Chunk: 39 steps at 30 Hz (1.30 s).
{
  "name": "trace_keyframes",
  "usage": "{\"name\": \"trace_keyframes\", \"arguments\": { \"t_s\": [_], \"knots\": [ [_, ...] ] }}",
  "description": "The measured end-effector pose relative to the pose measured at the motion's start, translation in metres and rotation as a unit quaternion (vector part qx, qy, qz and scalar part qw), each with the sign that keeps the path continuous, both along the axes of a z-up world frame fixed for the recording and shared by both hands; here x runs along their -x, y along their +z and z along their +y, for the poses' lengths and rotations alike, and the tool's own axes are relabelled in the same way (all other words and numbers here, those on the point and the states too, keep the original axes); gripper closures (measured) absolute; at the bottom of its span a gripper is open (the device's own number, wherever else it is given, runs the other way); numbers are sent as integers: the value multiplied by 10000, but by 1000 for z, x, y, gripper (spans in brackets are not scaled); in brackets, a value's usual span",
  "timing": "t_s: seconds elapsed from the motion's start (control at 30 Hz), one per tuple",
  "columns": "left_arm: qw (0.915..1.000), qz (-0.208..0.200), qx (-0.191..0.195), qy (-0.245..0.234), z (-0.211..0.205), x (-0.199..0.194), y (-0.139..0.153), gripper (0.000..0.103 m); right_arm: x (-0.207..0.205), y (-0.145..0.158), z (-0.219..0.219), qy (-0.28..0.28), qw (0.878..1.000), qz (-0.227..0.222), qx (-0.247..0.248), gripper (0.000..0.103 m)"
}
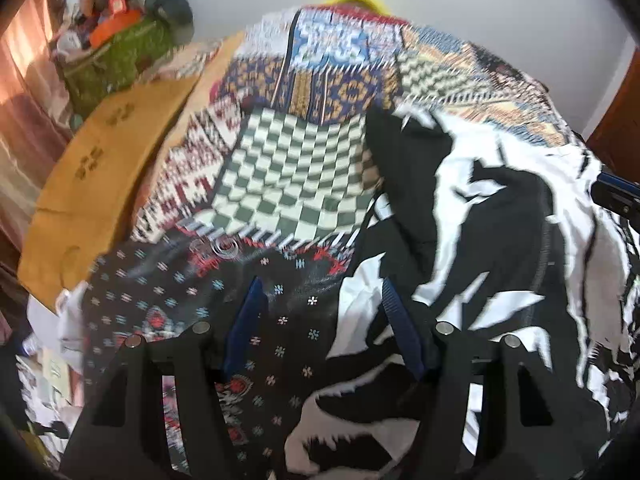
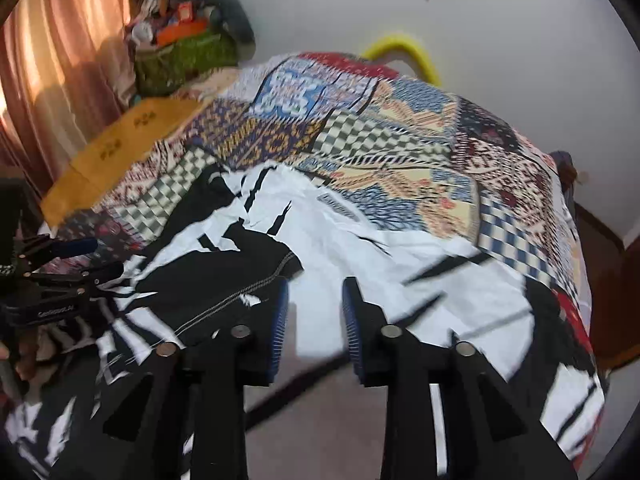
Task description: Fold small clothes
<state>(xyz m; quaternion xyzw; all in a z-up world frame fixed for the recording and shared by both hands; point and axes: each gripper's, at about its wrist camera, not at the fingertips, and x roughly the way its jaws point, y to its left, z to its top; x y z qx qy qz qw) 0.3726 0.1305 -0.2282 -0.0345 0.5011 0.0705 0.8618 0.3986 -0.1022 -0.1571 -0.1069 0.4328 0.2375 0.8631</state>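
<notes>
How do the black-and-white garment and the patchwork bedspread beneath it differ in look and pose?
The black-and-white garment shows only two tones in bold jagged shapes; the patchwork bedspread mixes many colours in small checked and geometric panels. The garment lies rumpled and creased; the bedspread lies spread out fairly smooth. The garment rests on top; the bedspread lies beneath. Both are patterned fabric.

green basket (image 2: 184,60) crowds bed's far corner.
</notes>
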Motion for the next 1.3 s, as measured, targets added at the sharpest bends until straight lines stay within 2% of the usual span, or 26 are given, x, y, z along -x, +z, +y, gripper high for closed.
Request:
{"name": "trace_keyframes", "arguments": {
  "t_s": [0.27, 0.47, 0.67, 0.77, 0.9, 1.1, 1.3],
  "knots": [
    [9970, -645, -125, -398, -42, 17, 74, 40, 41, 52, -57, -387, 9965, -298, -672, 70],
    [9934, -826, -88, -791, -90, 13, 95, 31, 65, 68, -108, -723, 9933, -515, -736, 58],
    [9908, -650, -133, -1181, -145, -3, 77, 28, 69, 54, -174, -1260, 9892, -360, -653, 56],
    [9895, -501, -145, -1347, -167, -13, 62, 28, 66, 40, -203, -1449, 9869, -121, -702, 52],
    [9877, -324, -174, -1520, -187, -25, 42, 28, 57, 19, -234, -1737, 9817, 144, -768, 52],
    [9871, -71, -127, -1592, -199, -39, 17, 28, 35, -12, -257, -2069, 9693, 545, -1208, 52],
    [9862, 113, -69, -1649, -201, -43, -2, 28, 20, -38, -257, -2159, 9622, 797, -1453, 52]
  ]
}}
